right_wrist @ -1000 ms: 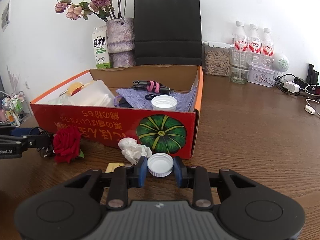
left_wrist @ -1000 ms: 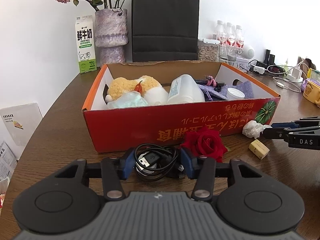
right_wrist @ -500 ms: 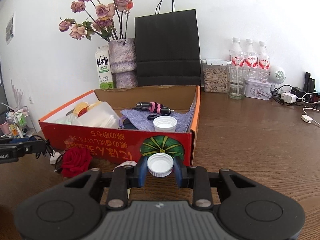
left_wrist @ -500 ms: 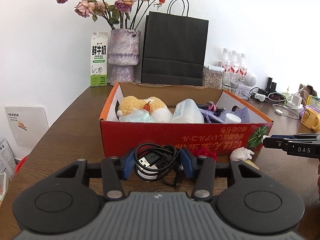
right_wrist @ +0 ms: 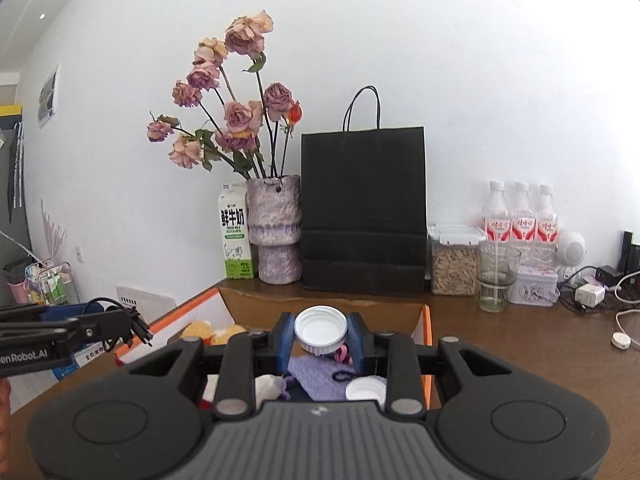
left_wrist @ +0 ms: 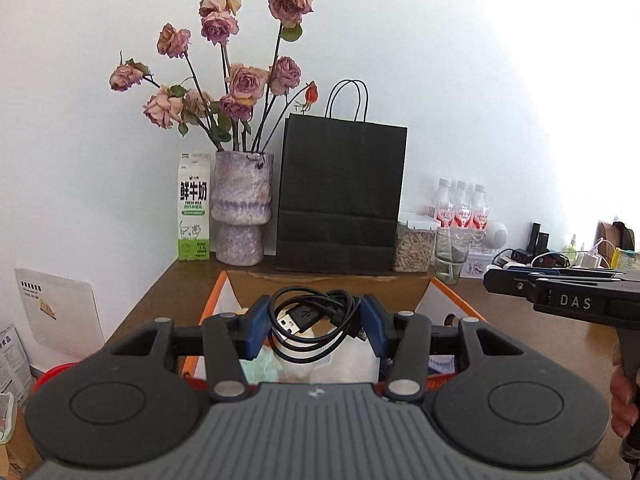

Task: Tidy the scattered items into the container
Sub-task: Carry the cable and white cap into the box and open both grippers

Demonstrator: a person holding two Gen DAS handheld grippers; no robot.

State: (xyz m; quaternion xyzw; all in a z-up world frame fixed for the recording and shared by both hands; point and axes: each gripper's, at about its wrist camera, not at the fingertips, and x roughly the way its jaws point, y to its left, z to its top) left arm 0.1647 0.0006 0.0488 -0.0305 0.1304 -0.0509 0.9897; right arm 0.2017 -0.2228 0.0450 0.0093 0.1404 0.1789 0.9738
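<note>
Black cable coil [left_wrist: 316,322] pinched between left fingers [left_wrist: 254,330] (white cap [right_wrist: 321,329] clamped between right)

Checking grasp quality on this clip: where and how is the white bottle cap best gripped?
Across its ribbed rim, coming level from the side, as the right gripper holds it now. The white bottle cap is a shallow round disc, so opposite rim walls give the jaws flat, parallel contact.

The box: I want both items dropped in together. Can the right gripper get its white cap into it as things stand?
Probably yes. The right gripper holds the white cap above the open box, whose top has no lid; a bare patch of purple cloth lies below.
</note>
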